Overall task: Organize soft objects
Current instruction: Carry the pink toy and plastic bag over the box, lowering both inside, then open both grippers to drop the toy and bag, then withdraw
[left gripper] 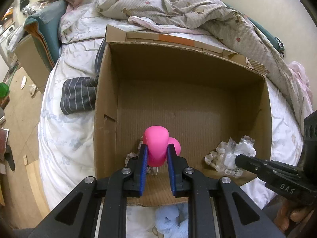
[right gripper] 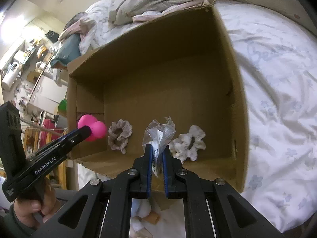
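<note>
An open cardboard box (left gripper: pixel 107 91) (right gripper: pixel 237 83) lies on the bed. My left gripper (left gripper: pixel 157 150) is shut on a pink soft toy (left gripper: pixel 156 146) and holds it over the box's near left part; the toy also shows in the right wrist view (right gripper: pixel 95 129). My right gripper (right gripper: pixel 157 154) is shut on a clear plastic bag (right gripper: pixel 160 134) above the box's near side; the bag shows in the left wrist view (left gripper: pixel 237 152). Two beige scrunchies (right gripper: pixel 119 135) (right gripper: pixel 188 142) lie on the box floor.
A white floral sheet (right gripper: pixel 277 99) covers the bed. A rumpled quilt (left gripper: pixel 178 8) lies behind the box, striped grey cloth (left gripper: pixel 79 95) at its left. A light blue fluffy item (left gripper: pixel 170 222) lies in front of the box. The floor with clutter (left gripper: pixel 19 91) is to the left.
</note>
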